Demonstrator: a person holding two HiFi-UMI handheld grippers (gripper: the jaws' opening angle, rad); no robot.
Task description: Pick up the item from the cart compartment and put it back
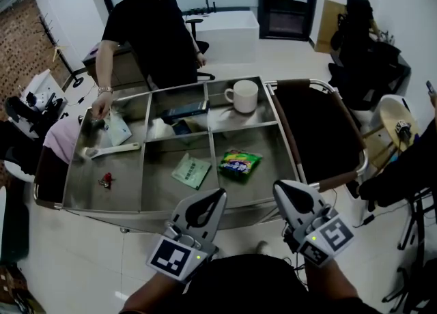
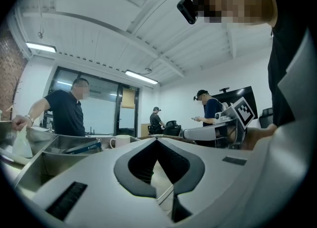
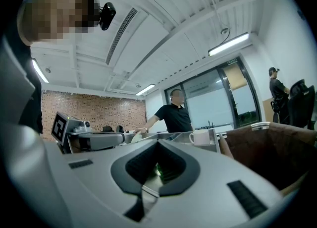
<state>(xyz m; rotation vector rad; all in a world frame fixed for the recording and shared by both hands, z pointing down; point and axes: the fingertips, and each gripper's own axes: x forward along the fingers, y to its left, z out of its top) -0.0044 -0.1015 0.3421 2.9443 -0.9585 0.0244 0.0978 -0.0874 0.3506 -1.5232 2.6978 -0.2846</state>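
Both tongs are pressed together and pinch nothing. The left tongs (image 1: 218,195) and right tongs (image 1: 278,187) hover side by side at the near rim of the steel cart (image 1: 102,208). In each gripper view the jaw tips meet, with only the hollow behind them open.

A green snack packet (image 1: 240,163) lies flat in the compartment just ahead of the tongs, between their two lines of aim. Being the closest thing, it is probably the task's item. A pale green sachet (image 1: 191,170) lies in the next compartment, ahead and left of the left tongs. A white mug (image 1: 243,95) stands upright well beyond the packet.

With the packet in its compartment and both tongs closed on nothing, this could be the moment before it is fetched or the moment after it was returned; nothing here decides which.

Both tongs point level across the cart, held close to the wearer's body, neither dipping into a compartment. Staying at the rim likely keeps them clear of the dividers. Another person's hand (image 1: 101,106) rests at the far-left compartment, well away from the left tongs.
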